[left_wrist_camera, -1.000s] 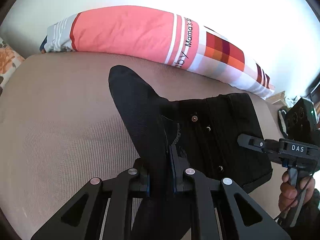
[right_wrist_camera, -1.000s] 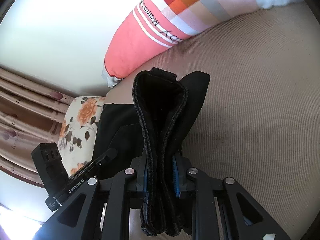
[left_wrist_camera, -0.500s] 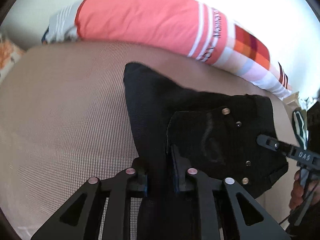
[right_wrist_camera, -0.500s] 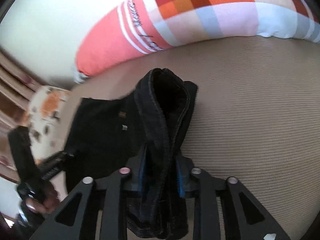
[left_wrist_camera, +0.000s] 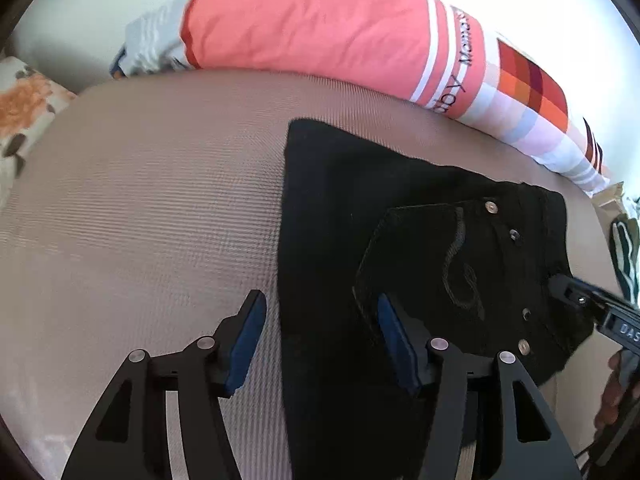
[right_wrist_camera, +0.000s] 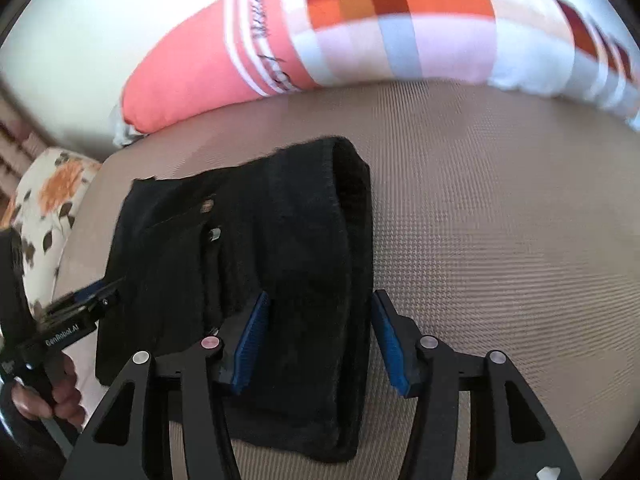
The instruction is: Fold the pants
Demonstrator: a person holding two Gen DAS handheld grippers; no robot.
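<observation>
The black pants [left_wrist_camera: 400, 240] lie folded and flat on the beige ribbed bed cover [left_wrist_camera: 140, 220], back pocket and rivets facing up. My left gripper [left_wrist_camera: 320, 336] hovers over their left edge with its jaws opening; the blue pads [left_wrist_camera: 248, 332] stand clear of the cloth between them. In the right wrist view the pants [right_wrist_camera: 248, 264] show a thick folded waistband end. My right gripper [right_wrist_camera: 320, 340] is also opening above that end, and its pads [right_wrist_camera: 386, 340] do not press the fabric. Each view shows the other gripper at its side edge.
A long pink, white and checked bolster pillow [left_wrist_camera: 340, 36] lies along the back of the bed against a pale wall. A floral pillow [right_wrist_camera: 44, 208] sits at the left. A hand [right_wrist_camera: 48, 392] holds the left tool's handle.
Both grippers went from shut on raised folds of the pants to open. The pants dropped flat onto the bed, and both cameras tipped lower toward the cloth.
</observation>
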